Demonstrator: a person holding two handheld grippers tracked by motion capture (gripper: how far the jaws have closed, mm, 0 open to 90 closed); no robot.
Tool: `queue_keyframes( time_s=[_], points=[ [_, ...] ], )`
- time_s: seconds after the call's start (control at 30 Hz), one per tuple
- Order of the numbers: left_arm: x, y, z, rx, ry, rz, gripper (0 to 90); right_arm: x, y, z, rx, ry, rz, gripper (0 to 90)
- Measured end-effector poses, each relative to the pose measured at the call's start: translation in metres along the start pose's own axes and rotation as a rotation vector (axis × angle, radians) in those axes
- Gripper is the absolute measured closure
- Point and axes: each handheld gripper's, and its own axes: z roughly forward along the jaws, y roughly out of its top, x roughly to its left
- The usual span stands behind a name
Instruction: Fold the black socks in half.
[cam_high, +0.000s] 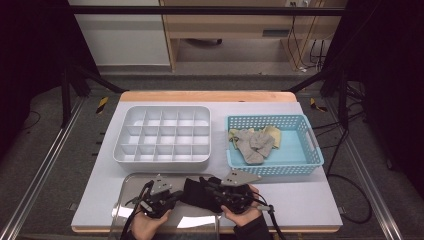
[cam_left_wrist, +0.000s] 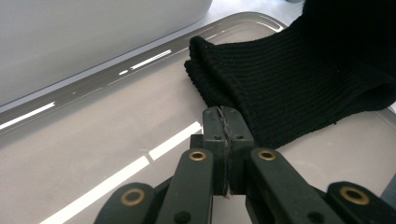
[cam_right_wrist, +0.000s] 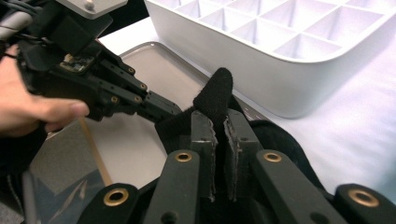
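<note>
A black ribbed sock (cam_left_wrist: 299, 79) lies bunched at the near edge of my counter (cam_high: 310, 195), partly on a shiny metal tray (cam_left_wrist: 116, 154) and partly spilling off its right rim. My right claw (cam_right_wrist: 219, 135) is nearly closed on a raised fold of the sock, the cloth standing up between its pads. My left claw (cam_left_wrist: 226, 126) is pressed fully closed, its tips at the sock's near edge; I cannot tell whether any cloth is caught between them. In the high view both claws, left (cam_high: 175, 196) and right (cam_high: 207, 186), meet over the dark bundle. Just beyond the tray sits a white compartment box (cam_high: 162, 135), and to its right a blue basket (cam_high: 300, 155) holding grey and pale yellow socks (cam_high: 255, 142).
</note>
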Motion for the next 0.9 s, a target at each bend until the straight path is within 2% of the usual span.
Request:
queue_keyframes(
  time_s=[0.13, 0.37, 0.57, 0.6, 0.67, 0.7, 0.77, 0.9],
  points=[
    [0.001, -0.001, 0.0, 0.005, 0.001, 0.002, 88.6, 0.005, 0.002, 0.019, 0.027, -0.001, -0.014, 83.8],
    [0.001, -0.002, 0.0, 0.006, -0.001, -0.002, 88.6, 0.009, 0.002, 0.042, 0.061, -0.007, -0.025, 83.3],
    [0.004, -0.002, -0.001, 0.004, 0.001, -0.009, 88.6, 0.012, -0.004, 0.053, 0.106, 0.012, -0.022, 81.1],
    [0.003, -0.003, -0.001, 0.005, 0.001, -0.011, 88.6, 0.013, -0.006, 0.055, 0.128, 0.024, -0.027, 76.9],
    [0.003, -0.003, -0.001, 0.007, 0.001, -0.009, 88.6, 0.014, -0.006, 0.056, 0.13, 0.03, -0.029, 75.1],
    [0.004, -0.003, -0.001, 0.008, -0.001, -0.01, 88.6, 0.013, -0.005, 0.05, 0.112, 0.057, -0.029, 72.3],
    [0.004, -0.004, -0.001, 0.009, 0.001, -0.011, 88.6, 0.011, -0.003, 0.04, 0.085, 0.08, -0.022, 70.0],
    [0.005, -0.004, -0.001, 0.009, 0.0, -0.016, 88.6, 0.002, -0.004, 0.014, 0.035, 0.058, -0.017, 69.5]
  ],
)
